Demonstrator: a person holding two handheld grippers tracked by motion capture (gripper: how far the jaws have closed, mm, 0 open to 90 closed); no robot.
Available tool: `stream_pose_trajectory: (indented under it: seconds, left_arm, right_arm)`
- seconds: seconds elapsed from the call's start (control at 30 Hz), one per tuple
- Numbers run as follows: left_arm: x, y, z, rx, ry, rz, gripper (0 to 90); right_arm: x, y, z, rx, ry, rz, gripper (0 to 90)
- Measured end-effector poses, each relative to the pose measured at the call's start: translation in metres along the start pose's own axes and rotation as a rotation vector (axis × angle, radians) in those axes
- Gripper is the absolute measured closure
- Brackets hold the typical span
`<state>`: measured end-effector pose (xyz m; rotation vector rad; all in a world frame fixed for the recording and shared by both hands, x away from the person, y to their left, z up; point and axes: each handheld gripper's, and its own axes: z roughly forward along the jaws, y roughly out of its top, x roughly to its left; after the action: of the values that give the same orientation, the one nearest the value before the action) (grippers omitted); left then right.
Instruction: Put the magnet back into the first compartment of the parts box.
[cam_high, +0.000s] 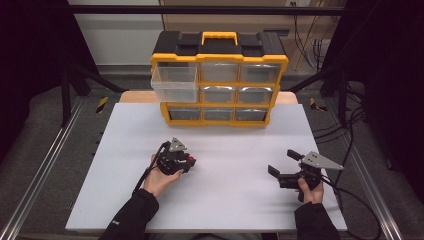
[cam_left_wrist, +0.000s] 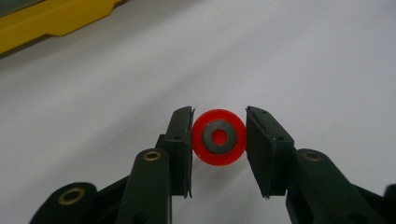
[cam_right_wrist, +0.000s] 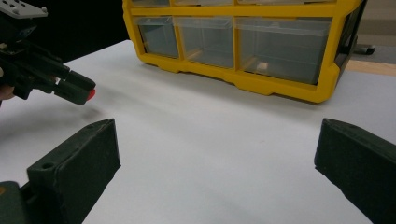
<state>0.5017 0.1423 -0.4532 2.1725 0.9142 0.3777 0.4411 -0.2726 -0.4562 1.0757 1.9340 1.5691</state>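
A small red ring (cam_left_wrist: 219, 137) with a grey centre sits clamped between the jaws of the left tool (cam_high: 190, 161), just above the white desk (cam_high: 225, 145), left of middle. The right tool (cam_high: 281, 167) rests near the right edge, jaws spread wide and grasping nothing. A yellow drawer organizer (cam_high: 219, 78) stands at the far side.

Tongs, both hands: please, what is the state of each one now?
Left tongs: closed on the red wheel, one pad on each side.
Right tongs: open wide, holding nothing, above the white table.

Black sleeves (cam_high: 131, 216); black grippers, grey three-cornered plates (cam_high: 320, 161), brass-looking, blurred rivets (cam_left_wrist: 152, 155).
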Motion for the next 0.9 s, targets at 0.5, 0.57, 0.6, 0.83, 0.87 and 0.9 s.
stream_pose_trajectory:
  seconds: [0.5,0.57,0.6,0.83,0.87,0.9]
  left_arm:
    - [0.002,0.008,-0.023,-0.065,-0.001,-0.011,62.3]
    - [0.003,0.009,-0.026,-0.072,0.0,-0.012,62.3]
    - [0.003,0.009,-0.028,-0.076,0.0,-0.012,62.3]
    - [0.005,0.013,-0.04,-0.107,0.002,-0.023,62.3]
    - [0.005,0.013,-0.042,-0.11,0.002,-0.023,62.3]
    - [0.005,0.014,-0.043,-0.112,0.003,-0.023,62.3]
  right_arm:
    - [0.0,0.0,0.001,0.0,0.0,-0.006,0.4]
    - [0.0,0.0,0.001,0.0,0.0,-0.003,0.4]
    - [0.0,0.0,0.001,0.0,0.0,-0.004,0.4]
    - [0.0,0.0,0.001,0.002,0.001,-0.001,0.4]
    - [0.0,0.0,0.001,0.002,0.001,-0.001,0.4]
    - [0.0,0.0,0.001,0.001,0.002,-0.002,0.4]
